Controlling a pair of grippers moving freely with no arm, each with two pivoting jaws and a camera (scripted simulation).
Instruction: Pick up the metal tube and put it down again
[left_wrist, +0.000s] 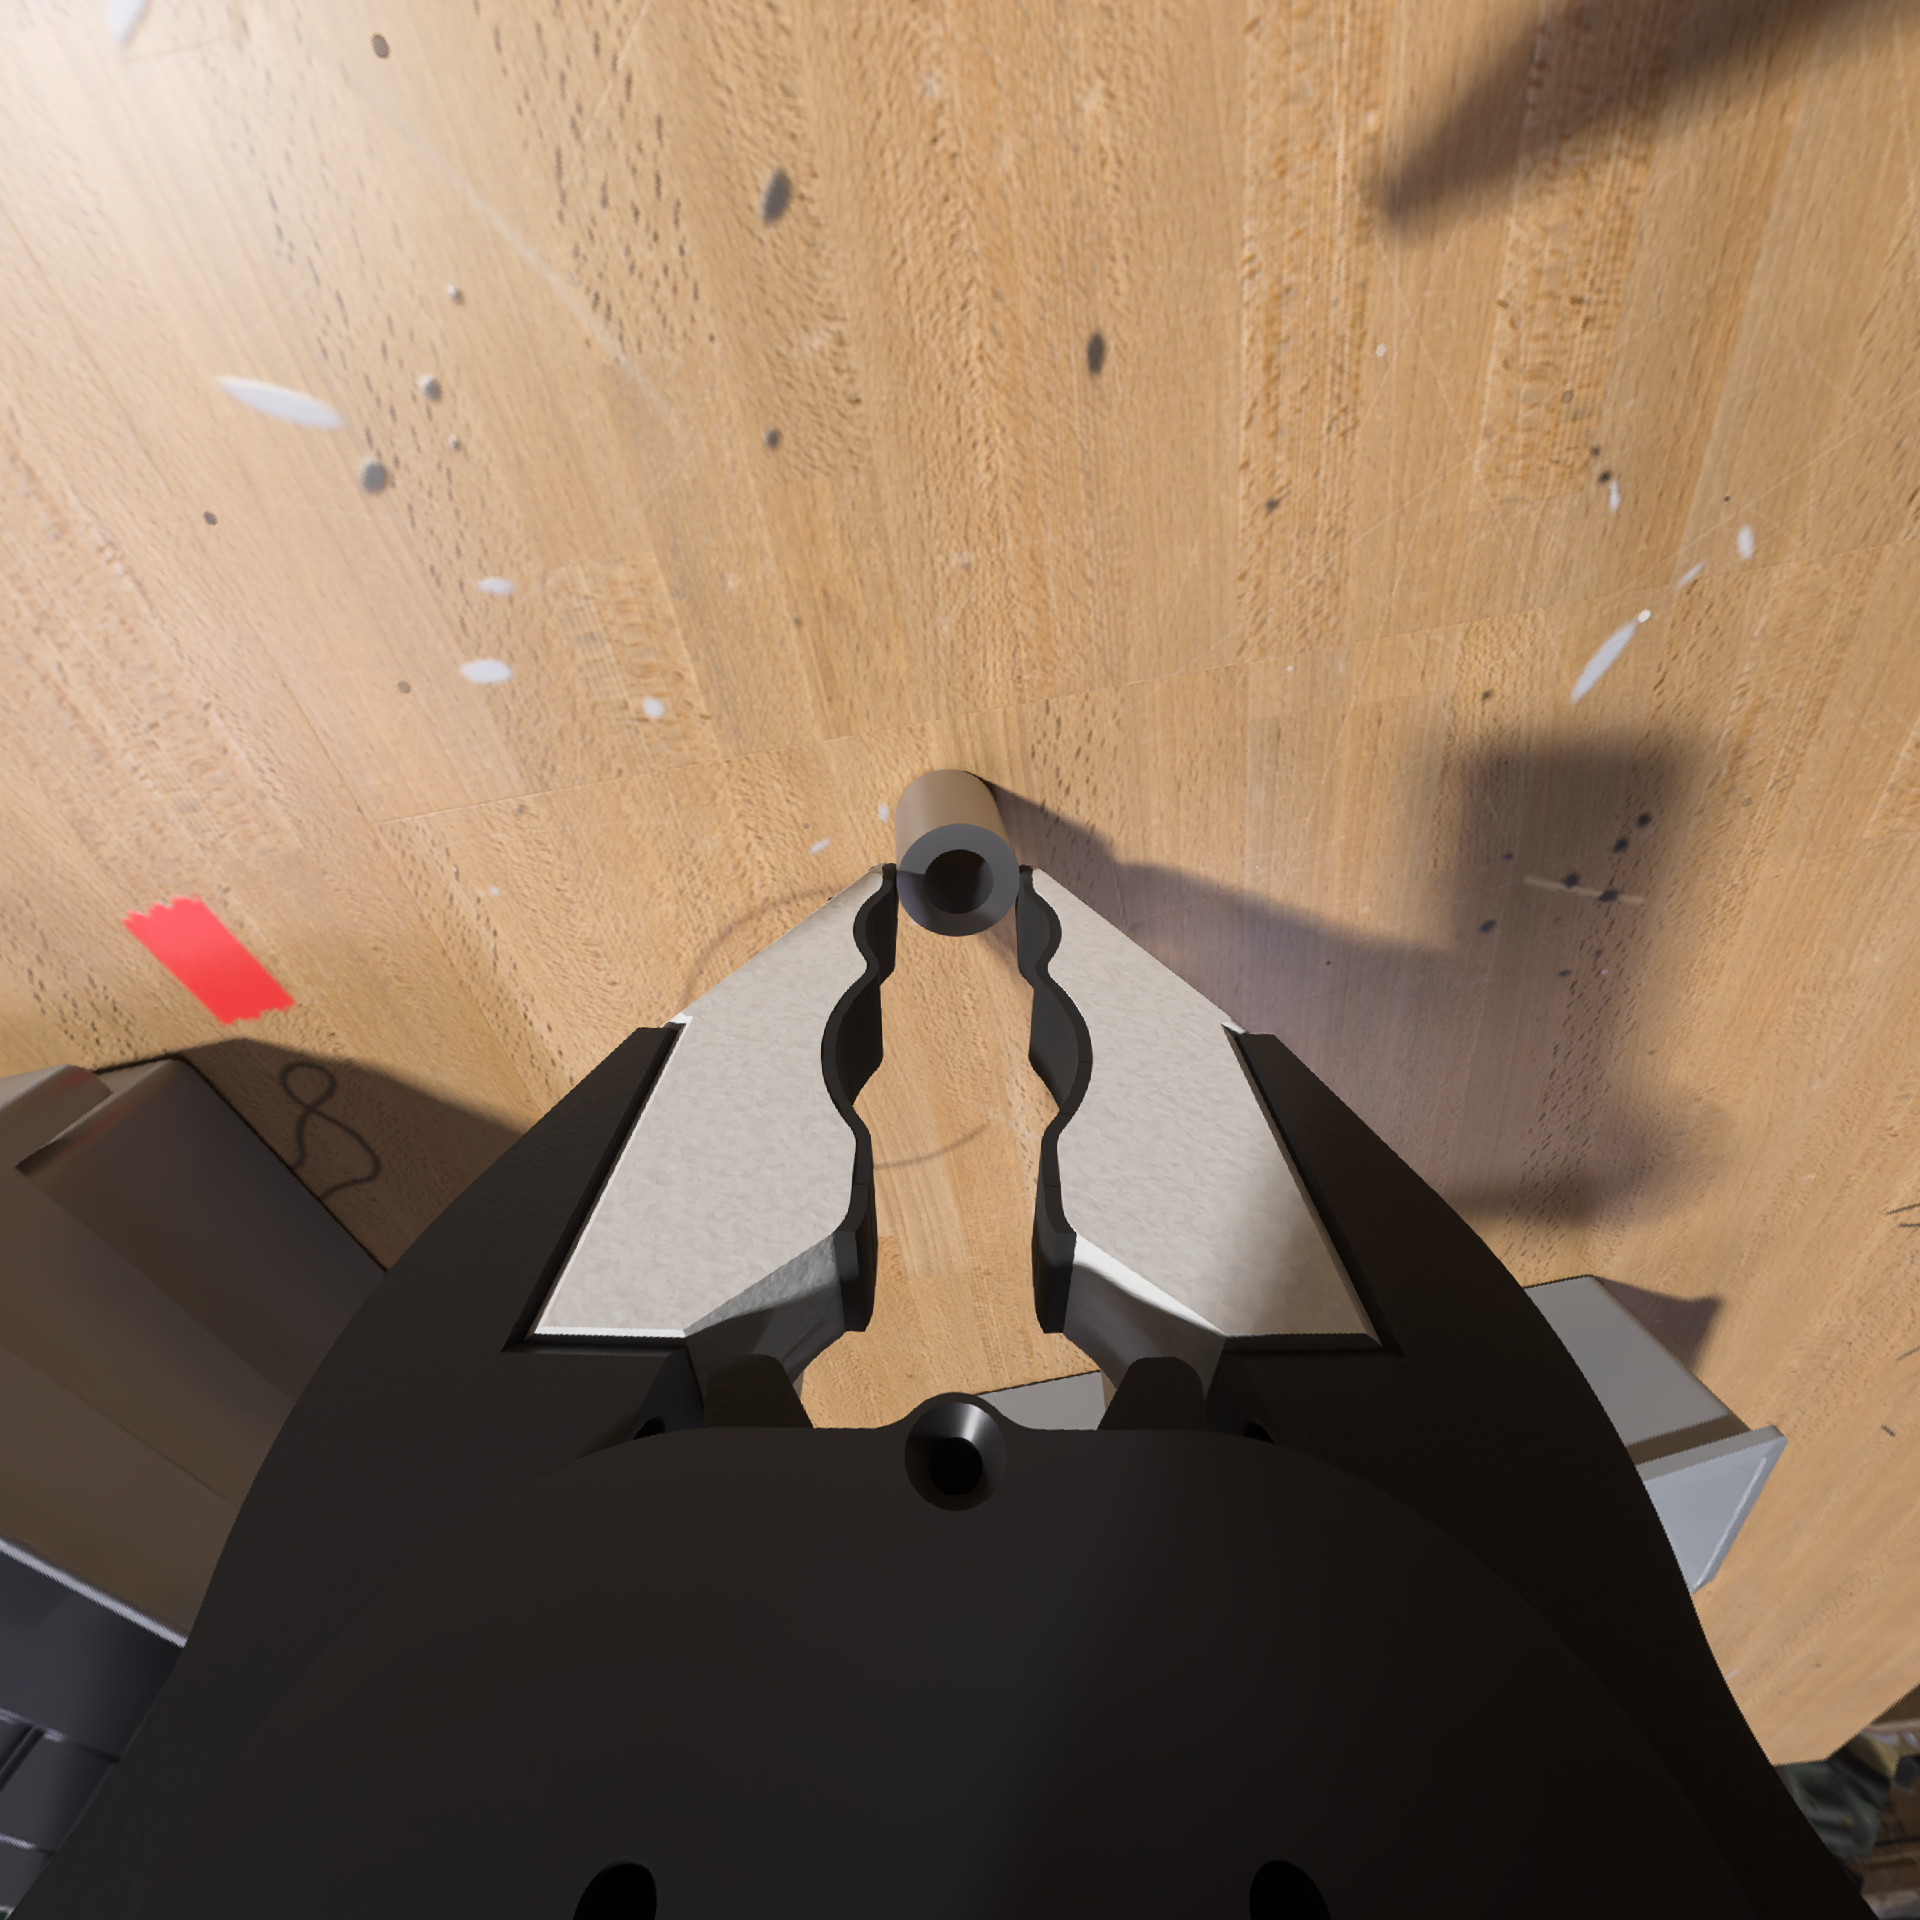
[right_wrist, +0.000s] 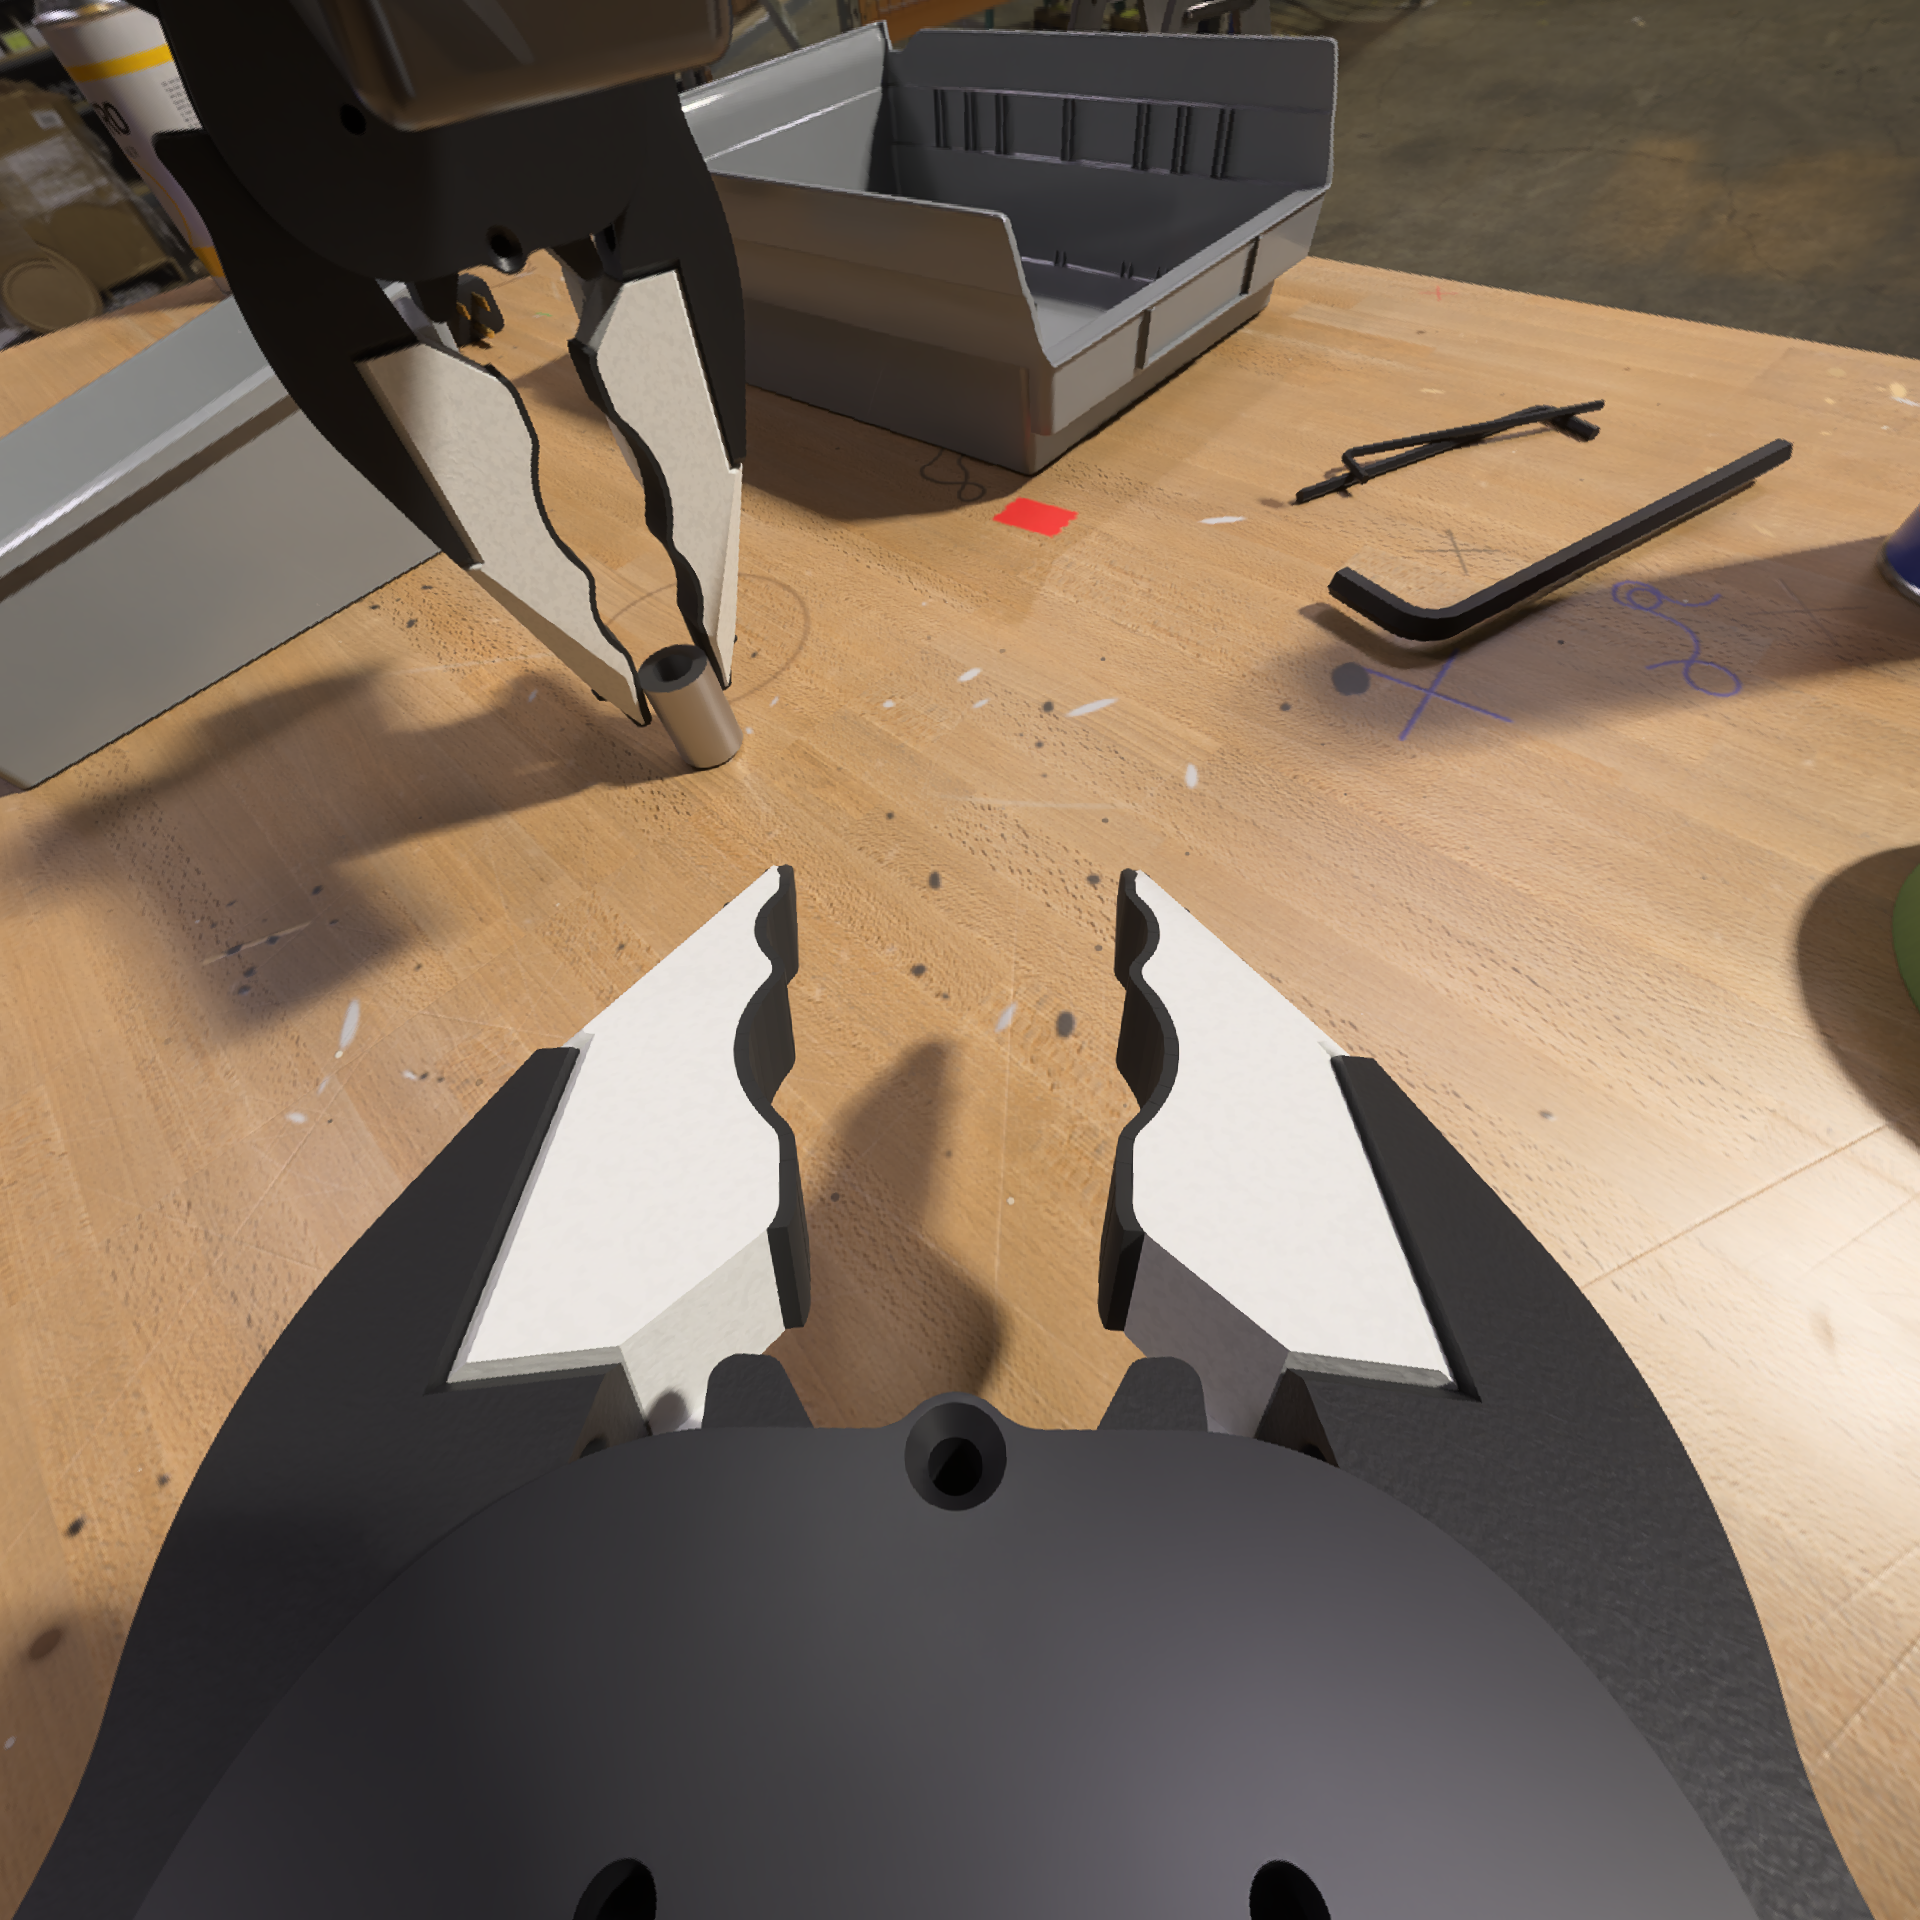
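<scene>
Left claw (left_wrist: 956, 883): fingertips set on either side of the metal tube (left_wrist: 954, 871), touching it at its upper end; clamped on the tube, pointing steeply down at the surface (left_wrist: 1143, 416)
Metal tube: short, grey, hollow; tilted, its lower end on the wood, its open end up between the left claw's tips; seen from the right claw (right_wrist: 954, 883), it lies ahead and to the left
Right claw: fingers apart, nothing between them; hovering over bare wood, well apart from the tube
Grey bin (right_wrist: 1039, 260): beyond the left claw, open-fronted
Black hex key (right_wrist: 1558, 561): ahead and right of the right claw; a thin black clip (right_wrist: 1455, 442) just beyond it
Red tape (right_wrist: 1034, 516): between bin and tube
</scene>
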